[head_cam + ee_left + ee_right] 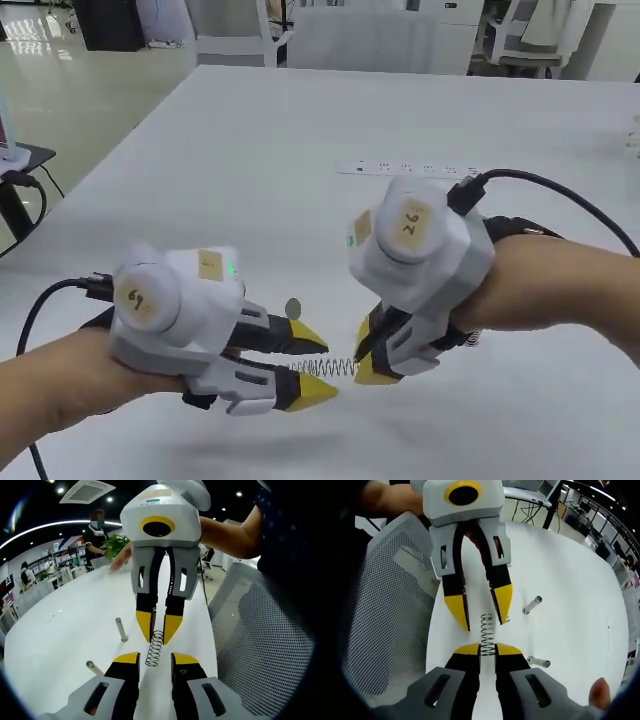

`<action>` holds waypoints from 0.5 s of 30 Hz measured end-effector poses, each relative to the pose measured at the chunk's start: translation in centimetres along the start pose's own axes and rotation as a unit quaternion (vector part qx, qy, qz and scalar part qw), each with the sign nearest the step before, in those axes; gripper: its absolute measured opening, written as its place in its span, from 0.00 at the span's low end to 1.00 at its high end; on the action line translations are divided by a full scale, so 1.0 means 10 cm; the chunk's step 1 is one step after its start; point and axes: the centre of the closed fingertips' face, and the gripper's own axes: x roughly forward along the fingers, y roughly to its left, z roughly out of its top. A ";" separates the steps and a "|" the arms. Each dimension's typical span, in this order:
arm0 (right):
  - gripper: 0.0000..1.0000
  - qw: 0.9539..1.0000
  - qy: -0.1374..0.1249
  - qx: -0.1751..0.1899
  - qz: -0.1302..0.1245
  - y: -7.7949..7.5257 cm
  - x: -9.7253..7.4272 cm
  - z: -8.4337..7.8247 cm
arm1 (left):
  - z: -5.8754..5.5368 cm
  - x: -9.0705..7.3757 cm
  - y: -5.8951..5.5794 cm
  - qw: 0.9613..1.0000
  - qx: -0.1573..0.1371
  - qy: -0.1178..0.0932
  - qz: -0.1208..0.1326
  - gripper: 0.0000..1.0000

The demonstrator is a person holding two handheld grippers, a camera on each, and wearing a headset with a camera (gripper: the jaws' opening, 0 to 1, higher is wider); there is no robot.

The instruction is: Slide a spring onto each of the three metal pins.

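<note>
Left tongs [156,659] and right tongs [487,650] black, yellow-tipped; spring [487,627] silver; table [300,150] white

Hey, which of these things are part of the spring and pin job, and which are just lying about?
For the job: spring, held by right gripper; left gripper; nearer pin; farther pin.
Lying about: power strip; mesh chair.

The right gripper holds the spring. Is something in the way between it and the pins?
Only the left gripper: its open jaws flank the spring, and in the head view one jaw lies between the spring and a pin. I see no other object between them.
</note>
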 end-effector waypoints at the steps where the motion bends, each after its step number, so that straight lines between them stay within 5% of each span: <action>1: 0.08 1.000 0.000 -0.001 0.000 0.00 0.00 0.00 | 0.00 0.00 0.00 1.000 0.001 0.000 0.000 0.15; 15: 0.08 1.000 0.003 -0.003 0.004 0.04 0.00 0.00 | -0.04 0.03 -0.02 1.000 0.024 0.009 0.000 0.04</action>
